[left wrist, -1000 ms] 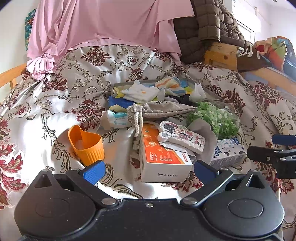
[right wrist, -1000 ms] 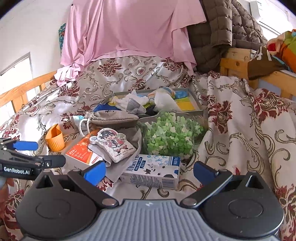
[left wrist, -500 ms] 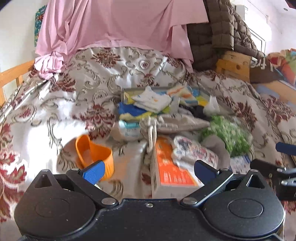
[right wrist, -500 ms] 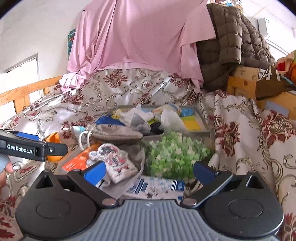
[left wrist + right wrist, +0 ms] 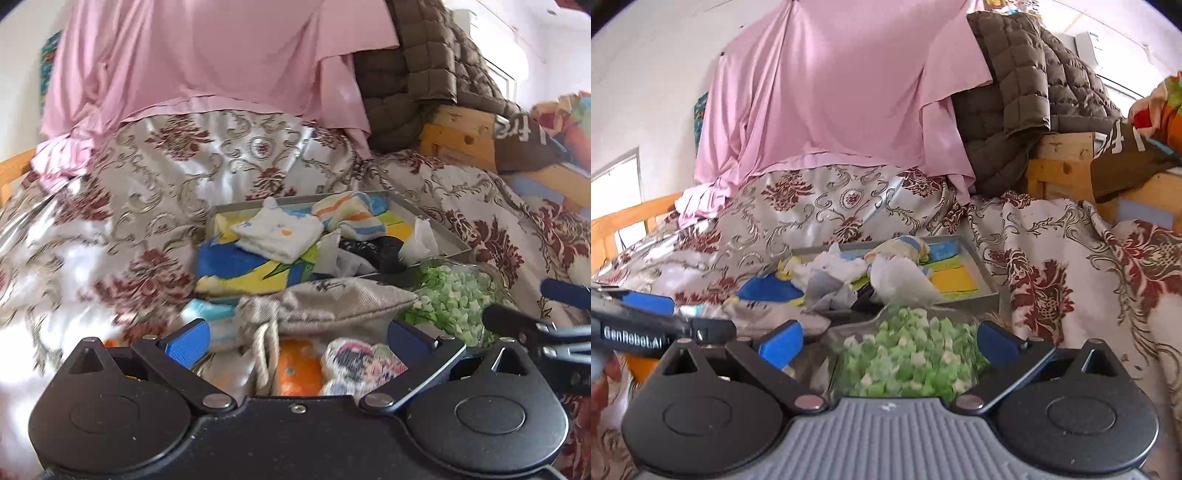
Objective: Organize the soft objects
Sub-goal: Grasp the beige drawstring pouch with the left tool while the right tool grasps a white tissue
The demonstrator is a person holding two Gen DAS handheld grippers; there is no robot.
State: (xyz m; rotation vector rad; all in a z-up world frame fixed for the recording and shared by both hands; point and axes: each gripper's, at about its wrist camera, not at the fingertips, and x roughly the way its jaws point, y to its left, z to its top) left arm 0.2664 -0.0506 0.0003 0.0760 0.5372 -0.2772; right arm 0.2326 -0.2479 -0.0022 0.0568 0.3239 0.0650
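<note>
Nearest the left wrist camera, the left gripper hangs with its blue-padded fingers spread wide and nothing between them, low over the clutter on the bed; under it lie a small printed plush figure with a dark-haired cartoon face and an orange-and-white cardboard box, the plush resting partly on the box, probably just dropped in a heap awaiting sorting. Just beyond, a grey woven drawstring pouch with a pale cord lies flat across the pile, its cord trailing toward the gripper; it looks like the nearest soft thing to pick. To the right, the right gripper is likewise spread and empty, poised over a clear bag of green and white foam-like pieces, which bulges between its pads without being pinched; I judge this a reach, not a hold. Farther off sits a shallow grey rectangular tray, already heaped with a white folded cloth, a striped rolled cloth and a dark garment; it seems the collecting place, so the soft things are split between tray and near pile. Behind all, a cream floral satin bedspread rises to a draped pink sheet and a brown quilted jacket.
</note>
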